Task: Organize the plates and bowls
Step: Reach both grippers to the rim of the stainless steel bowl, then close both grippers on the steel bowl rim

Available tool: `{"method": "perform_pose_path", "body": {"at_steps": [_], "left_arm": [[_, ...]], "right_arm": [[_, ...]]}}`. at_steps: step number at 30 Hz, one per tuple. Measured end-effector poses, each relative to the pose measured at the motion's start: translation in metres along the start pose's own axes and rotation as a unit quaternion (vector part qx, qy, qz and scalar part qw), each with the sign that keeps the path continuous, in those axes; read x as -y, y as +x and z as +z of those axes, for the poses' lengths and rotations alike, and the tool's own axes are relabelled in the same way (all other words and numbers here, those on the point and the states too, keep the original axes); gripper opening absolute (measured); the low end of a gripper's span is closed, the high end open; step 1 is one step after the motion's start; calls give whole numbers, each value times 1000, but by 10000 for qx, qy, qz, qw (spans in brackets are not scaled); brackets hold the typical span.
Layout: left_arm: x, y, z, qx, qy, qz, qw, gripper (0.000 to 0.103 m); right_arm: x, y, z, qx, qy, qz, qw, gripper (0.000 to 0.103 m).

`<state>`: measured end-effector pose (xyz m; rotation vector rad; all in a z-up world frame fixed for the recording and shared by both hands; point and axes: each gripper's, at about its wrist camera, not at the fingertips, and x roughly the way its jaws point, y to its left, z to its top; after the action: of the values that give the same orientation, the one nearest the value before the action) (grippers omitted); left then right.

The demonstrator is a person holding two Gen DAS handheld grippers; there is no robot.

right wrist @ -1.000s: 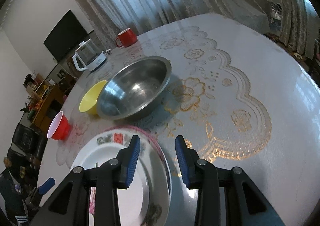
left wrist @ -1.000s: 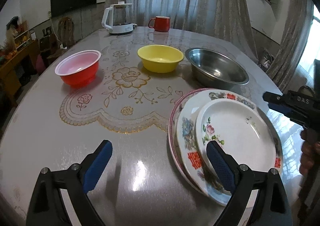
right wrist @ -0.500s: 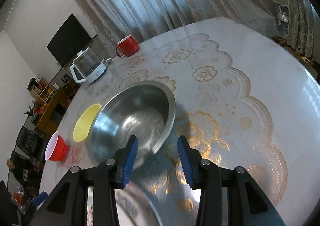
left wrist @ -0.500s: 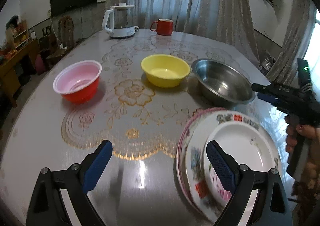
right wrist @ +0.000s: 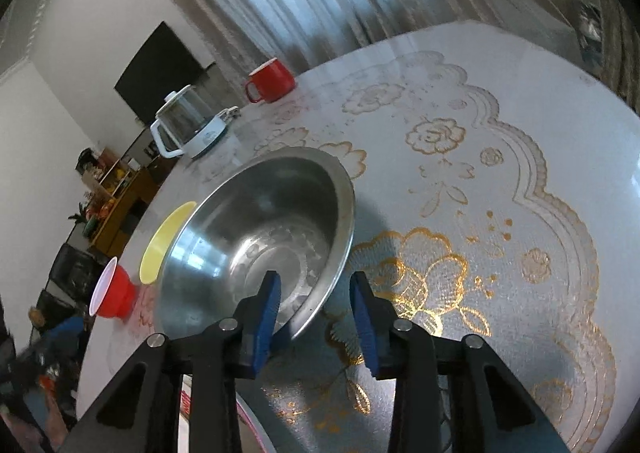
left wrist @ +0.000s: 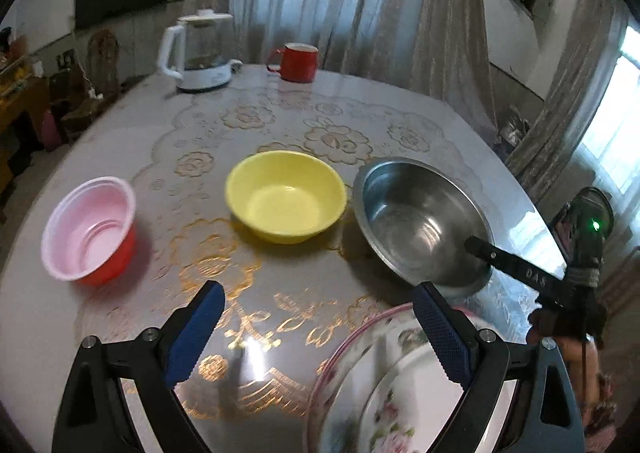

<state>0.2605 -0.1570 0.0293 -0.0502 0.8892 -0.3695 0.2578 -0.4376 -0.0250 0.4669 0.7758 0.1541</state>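
Observation:
Three bowls stand in a row: a red bowl [left wrist: 90,229] with a pale inside, a yellow bowl [left wrist: 286,197] and a steel bowl [left wrist: 416,217]. A stack of flowered plates [left wrist: 380,393] lies near, at the lower right. My left gripper [left wrist: 316,309] hangs open and empty over the tablecloth in front of the bowls. My right gripper [right wrist: 316,293] straddles the near rim of the steel bowl [right wrist: 260,237], one finger inside and one outside. Its jaws are closing, and the pads stand apart from the rim. From the left wrist it shows as the right gripper [left wrist: 478,247] reaching over that rim.
A white kettle [left wrist: 200,53] and a red mug [left wrist: 298,61] stand at the far side of the round table [left wrist: 400,105]. The yellow bowl [right wrist: 166,241] touches or nearly touches the steel bowl. Curtains hang behind, and a person's hand [left wrist: 576,349] holds the right gripper.
My left gripper moved forward toward the bowls, leaving the plates at the lower right. My right gripper travelled from above the plates to the steel bowl's rim, and its jaws narrowed slightly.

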Motion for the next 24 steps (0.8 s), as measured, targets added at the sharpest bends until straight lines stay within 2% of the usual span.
{"method": "perform_pose_path", "body": {"at_steps": [3, 5, 7, 9, 10, 12, 13, 14, 16, 19, 21, 23, 24], "left_arm": [[9, 20, 13, -197, 46, 9, 9998, 95], [12, 32, 19, -307, 108, 32, 9995, 93], [19, 45, 25, -414, 245, 118, 9988, 87], [28, 58, 29, -572, 446, 107, 9973, 72], [32, 59, 29, -611, 522, 98, 9967, 68], [46, 68, 29, -706, 899, 150, 9933, 54], [50, 71, 28, -722, 996, 172, 9923, 49], [54, 74, 28, -748, 1076, 121, 9913, 38], [61, 81, 27, -813, 1149, 30, 9900, 27], [75, 82, 26, -580, 1476, 288, 9869, 27], [88, 77, 22, -310, 1853, 467, 9811, 27], [100, 72, 16, -159, 2202, 570, 9737, 28], [102, 70, 15, -131, 2242, 585, 9727, 28]], "right_arm": [[3, -2, -3, 140, -40, -89, 9999, 34], [6, -1, -6, 163, -17, -18, 9999, 28], [8, 1, -7, 112, 81, -13, 9999, 27], [10, 1, -6, 116, 124, -14, 9999, 27], [10, 1, -6, 112, 128, 48, 9998, 26], [10, 1, -6, 117, 120, 30, 9999, 26], [9, 1, -6, 113, 118, 48, 9999, 26], [10, 1, -6, 102, 139, 124, 9998, 26], [14, 2, -7, 103, 275, 242, 9993, 25], [24, 3, -9, 87, 561, 461, 9973, 23], [32, 5, -11, 30, 808, 624, 9948, 22], [34, 6, -12, 2, 888, 621, 9941, 14], [34, 6, -12, 6, 896, 534, 9945, 14]]}}
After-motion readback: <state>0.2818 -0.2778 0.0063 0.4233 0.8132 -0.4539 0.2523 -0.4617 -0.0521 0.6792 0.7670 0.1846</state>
